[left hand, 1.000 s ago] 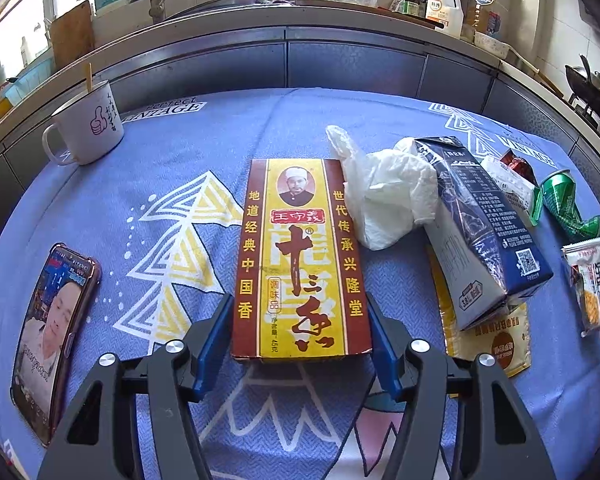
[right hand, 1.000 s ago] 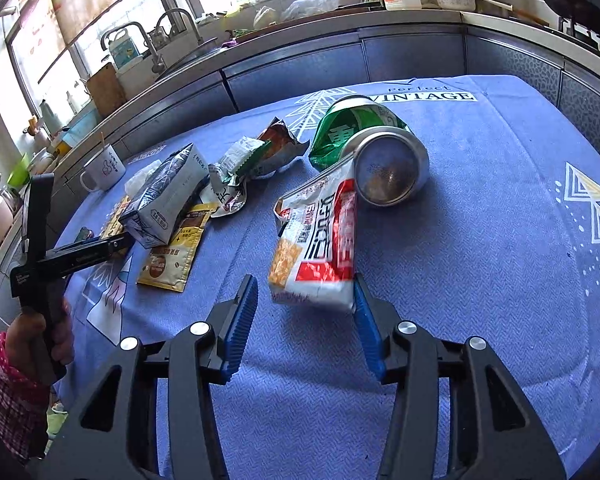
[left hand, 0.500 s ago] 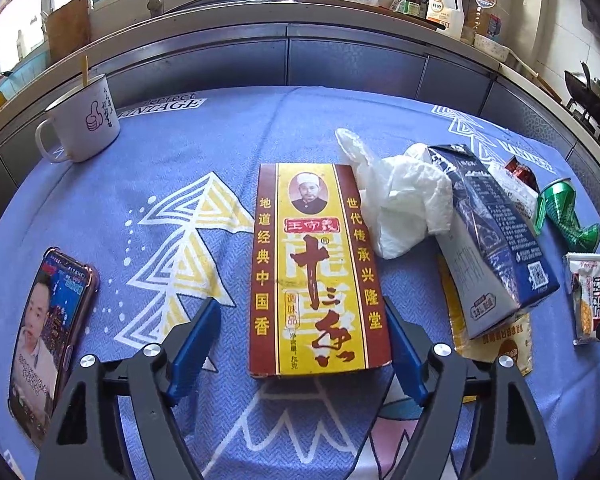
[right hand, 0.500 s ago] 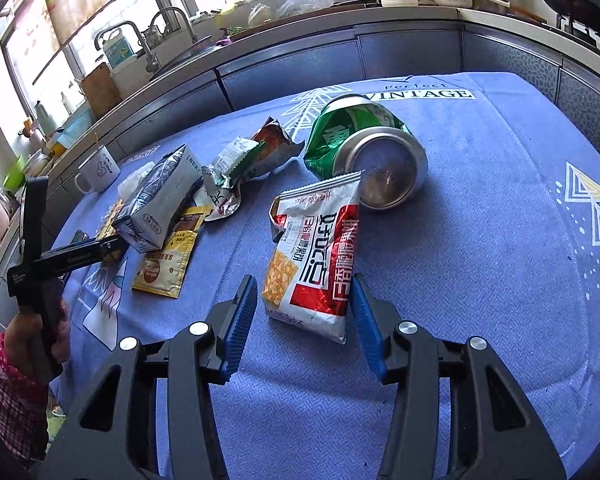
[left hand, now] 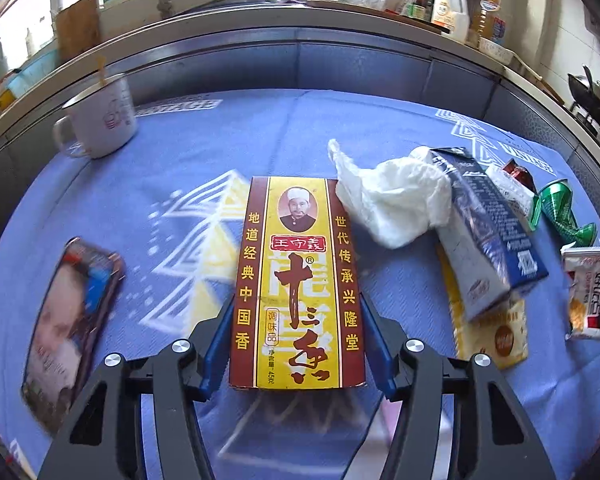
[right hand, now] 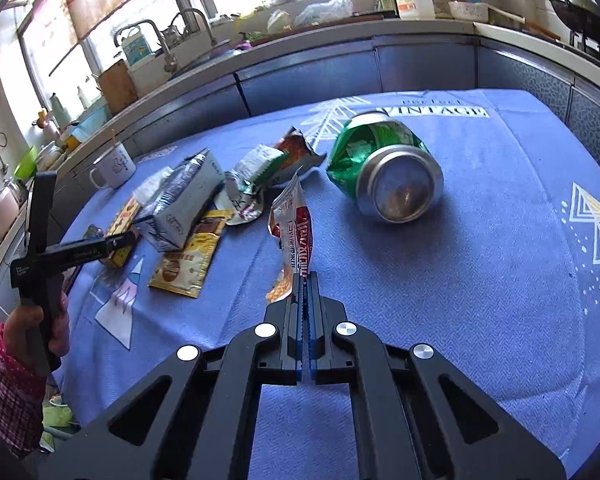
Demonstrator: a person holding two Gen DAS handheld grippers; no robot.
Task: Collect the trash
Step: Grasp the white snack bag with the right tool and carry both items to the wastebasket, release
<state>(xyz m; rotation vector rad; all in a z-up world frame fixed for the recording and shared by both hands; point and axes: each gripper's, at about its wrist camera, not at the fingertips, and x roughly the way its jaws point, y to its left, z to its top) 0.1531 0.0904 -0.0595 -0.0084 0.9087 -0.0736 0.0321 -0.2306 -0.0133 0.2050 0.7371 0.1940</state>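
Note:
My left gripper (left hand: 298,320) is shut on the long sides of a red and yellow spice box (left hand: 298,280), which it holds a little above the blue tablecloth. My right gripper (right hand: 305,280) is shut on a red and white snack wrapper (right hand: 294,232), pinched edge-on and standing upright. More trash lies on the cloth: a crushed green can (right hand: 384,168), a blue and white carton (left hand: 488,232), a crumpled white bag (left hand: 396,204), a yellow sachet (right hand: 188,260) and torn wrappers (right hand: 260,168).
A white mug (left hand: 100,120) stands at the far left and a phone (left hand: 72,324) lies at the near left. The blue tablecloth (right hand: 480,280) ends at a grey counter wall (left hand: 300,60) behind. The left gripper also shows in the right wrist view (right hand: 128,240).
My left fingers closed onto the spice box and raised it. My right fingers closed fully on the snack wrapper and turned it upright on edge.

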